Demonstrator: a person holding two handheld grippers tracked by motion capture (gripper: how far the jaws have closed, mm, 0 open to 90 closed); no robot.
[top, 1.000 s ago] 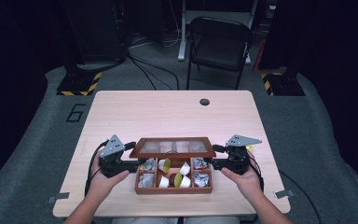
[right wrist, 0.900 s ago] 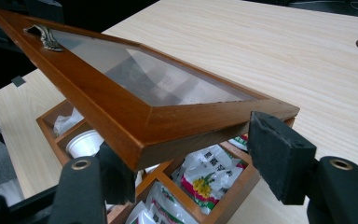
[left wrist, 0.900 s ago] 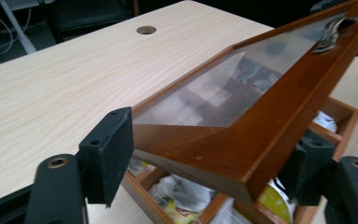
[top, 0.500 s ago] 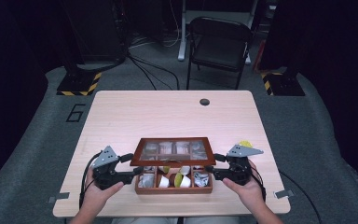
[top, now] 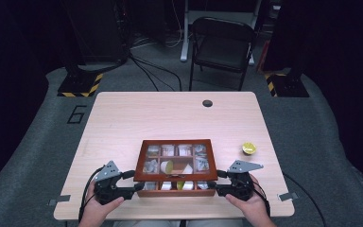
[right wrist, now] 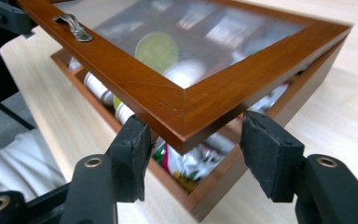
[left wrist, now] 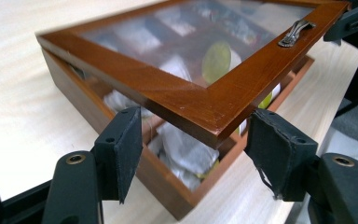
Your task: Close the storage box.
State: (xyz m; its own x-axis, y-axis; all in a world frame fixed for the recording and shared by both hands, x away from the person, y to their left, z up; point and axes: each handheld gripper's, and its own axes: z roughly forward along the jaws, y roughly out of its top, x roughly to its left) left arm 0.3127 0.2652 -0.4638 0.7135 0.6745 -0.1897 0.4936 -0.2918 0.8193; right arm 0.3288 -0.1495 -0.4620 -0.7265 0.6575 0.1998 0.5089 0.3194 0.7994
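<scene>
A: Where was the left gripper [top: 133, 182]?

B: At the near left corner of the wooden box [top: 177, 168], with the right gripper [top: 214, 182] at the near right corner. The box sat close to the tabletop's [top: 137, 118] near edge, about midway along it.

A: Were they gripping?

B: Not quite. Both pairs of jaws had just been closing, and each straddled a front corner of the glass lid [left wrist: 214, 70], but the pads [left wrist: 129, 149] stood apart from the wood. The lid hung tilted, partly raised above the base.

A: Anything around?

B: A small yellow piece [top: 248, 148], perhaps a lemon half, lay near the right edge, well apart from the box. A dark round hole [top: 207, 103] sat near the far edge. Inside the box, packets and a yellow round [right wrist: 156, 48] showed through the glass. A metal handle [right wrist: 72, 26] sat on the lid's front rail.
</scene>
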